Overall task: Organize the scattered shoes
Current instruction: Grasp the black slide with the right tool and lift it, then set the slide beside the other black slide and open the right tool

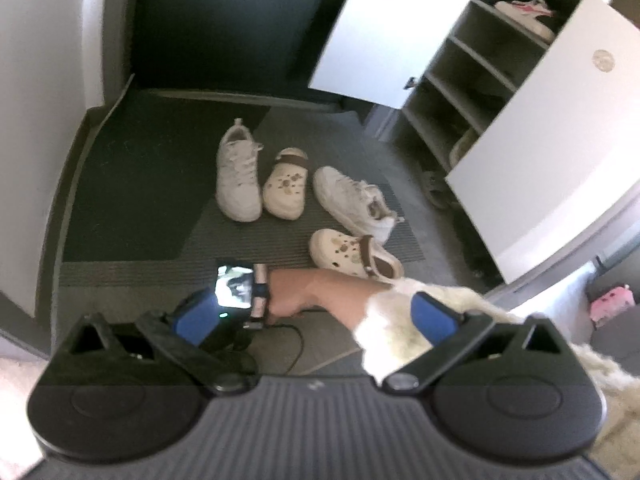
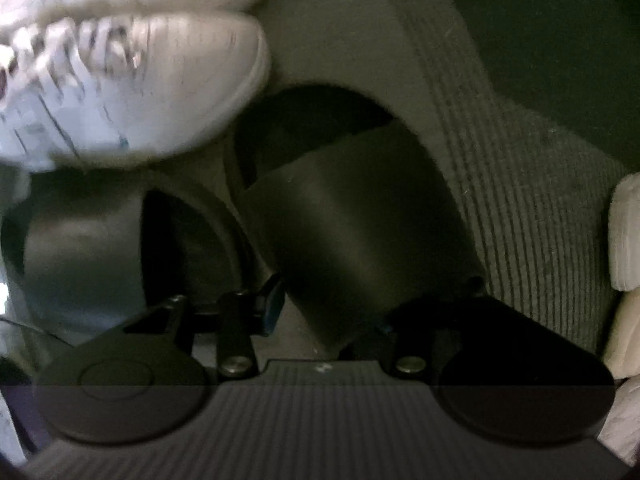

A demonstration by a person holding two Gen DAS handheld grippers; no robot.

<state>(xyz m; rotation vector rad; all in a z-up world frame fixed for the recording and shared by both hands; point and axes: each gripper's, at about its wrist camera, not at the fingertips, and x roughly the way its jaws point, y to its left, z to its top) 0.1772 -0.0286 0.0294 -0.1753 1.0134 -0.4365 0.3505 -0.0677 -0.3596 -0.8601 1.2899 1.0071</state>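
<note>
In the right wrist view my right gripper (image 2: 374, 292) points straight down and is shut on the strap of a black slide sandal (image 2: 360, 232) just over the ribbed mat (image 2: 520, 200). A second black slide (image 2: 80, 248) lies to its left, and two white sneakers (image 2: 140, 80) sit blurred at the top left. In the left wrist view my left gripper (image 1: 316, 316) hangs open above the floor, with the person's forearm (image 1: 320, 292) crossing between its blue pads. Beyond it lie two white sneakers (image 1: 238, 176) (image 1: 352, 200) and two cream clogs (image 1: 286, 184) (image 1: 352, 254).
A shoe cabinet (image 1: 460, 80) stands at the right with both white doors (image 1: 560, 140) swung open; a pink-and-white shoe (image 1: 528, 12) sits on an upper shelf. A dark door (image 1: 224, 20) closes off the back. A cable (image 1: 292, 344) trails on the floor.
</note>
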